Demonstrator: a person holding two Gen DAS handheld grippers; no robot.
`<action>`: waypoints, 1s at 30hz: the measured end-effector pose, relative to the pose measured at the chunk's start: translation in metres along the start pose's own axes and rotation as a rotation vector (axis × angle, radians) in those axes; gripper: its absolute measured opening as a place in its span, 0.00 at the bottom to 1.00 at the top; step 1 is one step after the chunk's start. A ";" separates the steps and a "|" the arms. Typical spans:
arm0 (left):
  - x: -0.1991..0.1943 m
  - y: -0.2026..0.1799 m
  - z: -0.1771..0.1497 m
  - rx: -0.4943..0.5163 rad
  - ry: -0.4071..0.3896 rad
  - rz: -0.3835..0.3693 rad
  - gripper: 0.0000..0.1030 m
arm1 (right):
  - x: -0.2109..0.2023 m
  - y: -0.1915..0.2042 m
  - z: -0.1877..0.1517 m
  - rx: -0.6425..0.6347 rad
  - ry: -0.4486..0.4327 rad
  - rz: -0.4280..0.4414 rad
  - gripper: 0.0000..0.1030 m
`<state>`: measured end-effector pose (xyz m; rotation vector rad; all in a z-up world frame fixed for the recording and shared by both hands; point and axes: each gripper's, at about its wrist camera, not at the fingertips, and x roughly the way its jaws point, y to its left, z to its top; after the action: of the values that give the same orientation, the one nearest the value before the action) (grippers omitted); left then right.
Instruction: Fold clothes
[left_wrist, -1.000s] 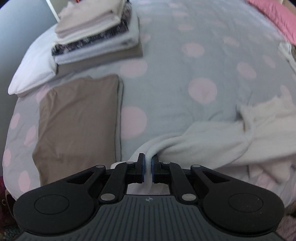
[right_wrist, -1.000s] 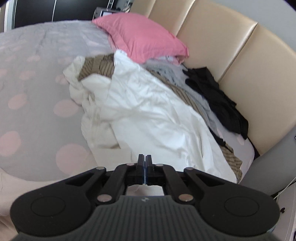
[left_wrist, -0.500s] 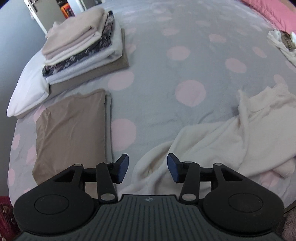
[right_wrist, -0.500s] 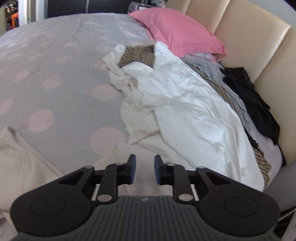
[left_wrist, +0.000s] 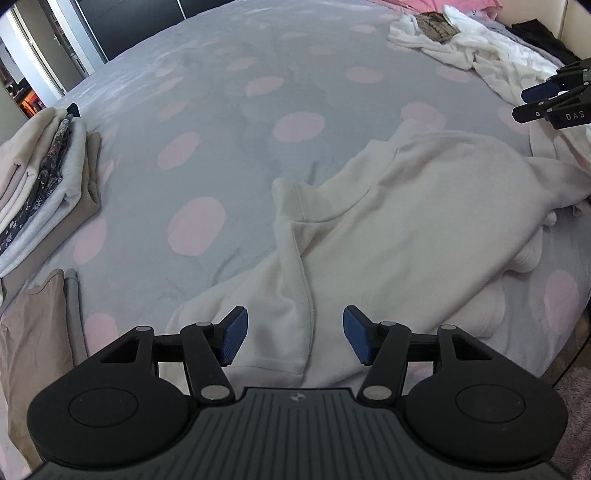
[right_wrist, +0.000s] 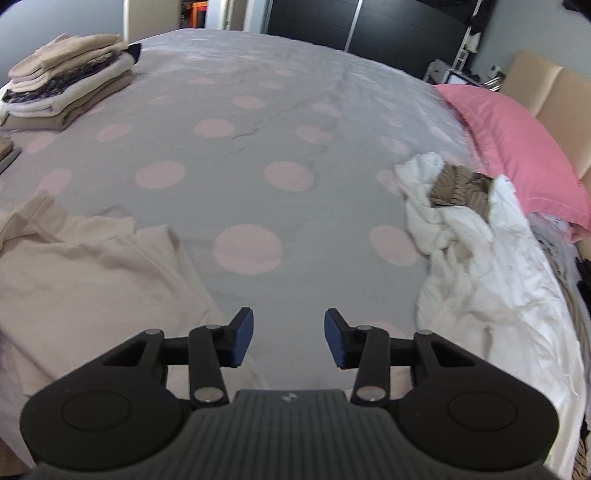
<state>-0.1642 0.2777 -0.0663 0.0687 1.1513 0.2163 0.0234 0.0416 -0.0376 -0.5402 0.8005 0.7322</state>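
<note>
One bed (left_wrist: 229, 122) filled both views, its grey cover dotted with pink circles. One cream sweatshirt (left_wrist: 388, 236) lay spread and rumpled on the near part of it, in front of the left gripper (left_wrist: 291, 339) and to the near left in the right wrist view (right_wrist: 85, 280). One heap of unfolded white and striped laundry (right_wrist: 476, 251) sat at the right side of the bed, with one pink pillow (right_wrist: 517, 147) behind it against a beige headboard (right_wrist: 543, 88); the left wrist view caught only the heap's far edge (left_wrist: 461, 44). One stack of folded clothes (left_wrist: 40, 184) stood at the far left, seen in both views (right_wrist: 66, 92). One folded brown piece (left_wrist: 33, 347) lay at the near left, clear only in the left wrist view. There were two grippers: the left one hung above the sweatshirt's near hem with its jaws wide and nothing between them, and the right gripper (right_wrist: 288, 339) was likewise wide and empty over bare cover beside the sweatshirt. Only the left wrist view showed the other gripper's tips, at its right edge (left_wrist: 546, 99).
</note>
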 end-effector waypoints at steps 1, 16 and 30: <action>0.004 0.001 -0.001 -0.012 0.013 -0.002 0.53 | 0.005 0.004 0.000 -0.023 0.004 0.020 0.39; 0.025 0.029 -0.014 -0.181 0.043 -0.049 0.25 | 0.053 0.018 0.006 -0.082 0.073 0.275 0.27; -0.008 0.019 -0.024 -0.115 -0.081 -0.005 0.22 | -0.008 0.030 -0.002 -0.133 -0.086 0.209 0.10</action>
<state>-0.1922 0.2932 -0.0657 -0.0266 1.0561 0.2720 -0.0043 0.0556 -0.0370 -0.5457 0.7382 1.0007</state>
